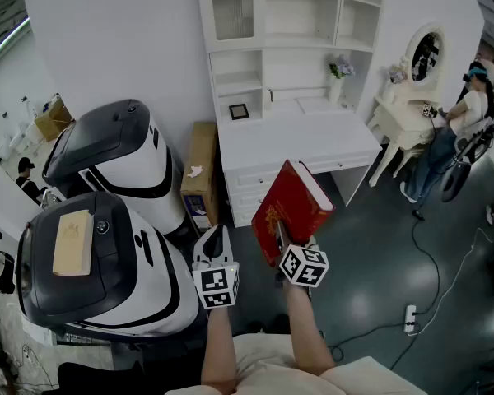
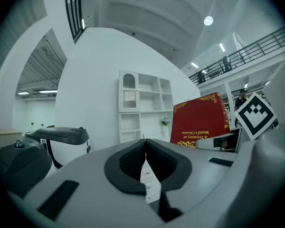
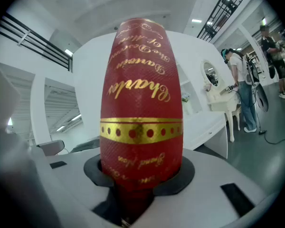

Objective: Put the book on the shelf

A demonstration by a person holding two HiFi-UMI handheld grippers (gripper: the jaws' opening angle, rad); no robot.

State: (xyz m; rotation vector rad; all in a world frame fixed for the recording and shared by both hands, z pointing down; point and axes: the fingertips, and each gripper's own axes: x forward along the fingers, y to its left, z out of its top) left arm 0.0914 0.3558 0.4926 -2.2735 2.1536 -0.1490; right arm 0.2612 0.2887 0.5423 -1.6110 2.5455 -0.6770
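Your right tongs are gripping the book at its spine, holding it tilted in open air before the tabletop's front edge, short of the shelf. Your left tongs are hanging clenched, empty.

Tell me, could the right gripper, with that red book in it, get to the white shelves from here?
Probably, though not without moving closer. The right gripper holds the red book short of the desk, and the shelves rise behind it. The way across looks free.
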